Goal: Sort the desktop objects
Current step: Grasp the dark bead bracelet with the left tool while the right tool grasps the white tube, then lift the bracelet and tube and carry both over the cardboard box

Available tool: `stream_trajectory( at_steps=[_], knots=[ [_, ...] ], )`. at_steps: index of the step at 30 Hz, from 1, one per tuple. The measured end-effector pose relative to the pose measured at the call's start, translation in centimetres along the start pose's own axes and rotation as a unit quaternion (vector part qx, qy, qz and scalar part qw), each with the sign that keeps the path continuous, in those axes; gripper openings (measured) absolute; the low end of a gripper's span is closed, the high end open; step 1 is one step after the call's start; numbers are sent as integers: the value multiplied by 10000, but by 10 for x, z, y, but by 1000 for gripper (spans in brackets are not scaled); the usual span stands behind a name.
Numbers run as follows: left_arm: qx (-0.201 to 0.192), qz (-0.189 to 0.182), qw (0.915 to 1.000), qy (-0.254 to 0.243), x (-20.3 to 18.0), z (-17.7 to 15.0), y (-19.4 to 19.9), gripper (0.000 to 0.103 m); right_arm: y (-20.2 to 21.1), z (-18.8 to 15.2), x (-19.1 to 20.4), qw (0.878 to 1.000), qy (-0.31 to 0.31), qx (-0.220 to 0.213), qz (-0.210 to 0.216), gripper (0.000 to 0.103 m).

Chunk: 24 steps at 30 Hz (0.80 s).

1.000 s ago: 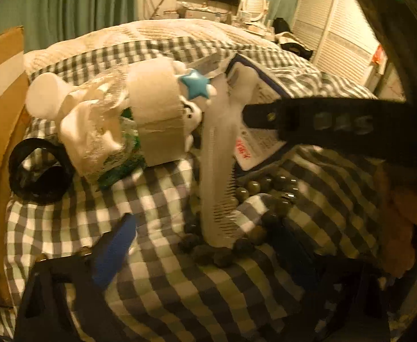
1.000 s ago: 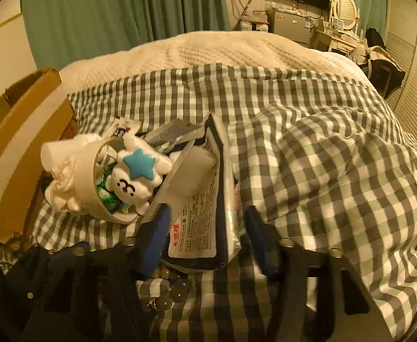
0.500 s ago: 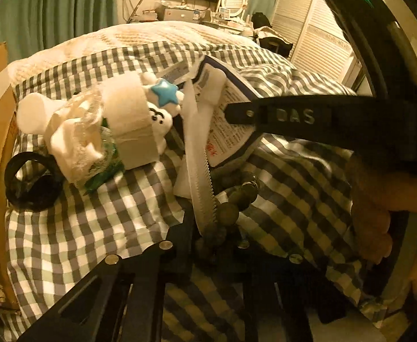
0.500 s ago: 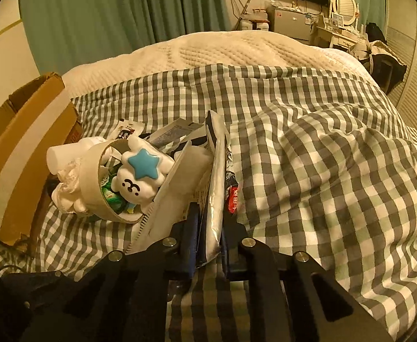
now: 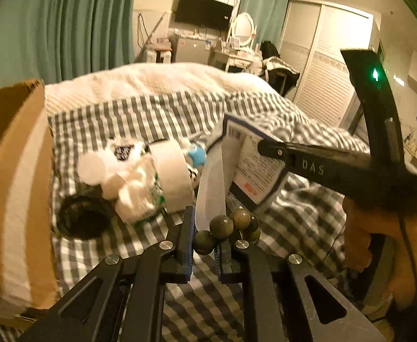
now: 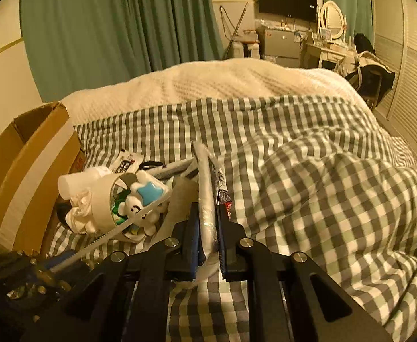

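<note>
My left gripper is shut on a white flat packet with a serrated edge and a string of dark green beads, lifted off the checked blanket. My right gripper is shut on a flat foil snack packet with a printed label, held edge-up; it also shows in the left wrist view. A pile stays on the blanket: a wide roll of white tape, a white toy with a blue star, a white bottle and a black tape roll.
An open cardboard box stands at the left edge of the bed, also in the left wrist view. The checked blanket rises in a fold at the right. A cream cover lies behind.
Both grippers went from open to shut, the left on the white packet and beads, the right on the foil packet. Both have lifted their loads off the blanket.
</note>
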<state>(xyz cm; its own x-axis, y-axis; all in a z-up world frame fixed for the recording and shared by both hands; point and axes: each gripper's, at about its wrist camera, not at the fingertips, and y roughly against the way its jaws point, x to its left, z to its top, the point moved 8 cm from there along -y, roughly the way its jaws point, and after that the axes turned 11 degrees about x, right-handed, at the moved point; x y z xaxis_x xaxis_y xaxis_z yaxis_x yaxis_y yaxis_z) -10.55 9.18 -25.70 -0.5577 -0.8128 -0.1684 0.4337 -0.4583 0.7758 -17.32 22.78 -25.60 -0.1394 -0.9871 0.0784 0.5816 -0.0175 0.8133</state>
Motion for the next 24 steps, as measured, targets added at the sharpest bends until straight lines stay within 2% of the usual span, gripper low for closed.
stream_trajectory(
  at_steps=[9,24],
  knots=[
    [-491,155,9987,-13,8,27,30,11,30,12,-3,9985,-39,-528,-144,10],
    [-1264,474,9908,21,20,48,86,11,85,25,10,9905,175,-1328,-298,10]
  ],
)
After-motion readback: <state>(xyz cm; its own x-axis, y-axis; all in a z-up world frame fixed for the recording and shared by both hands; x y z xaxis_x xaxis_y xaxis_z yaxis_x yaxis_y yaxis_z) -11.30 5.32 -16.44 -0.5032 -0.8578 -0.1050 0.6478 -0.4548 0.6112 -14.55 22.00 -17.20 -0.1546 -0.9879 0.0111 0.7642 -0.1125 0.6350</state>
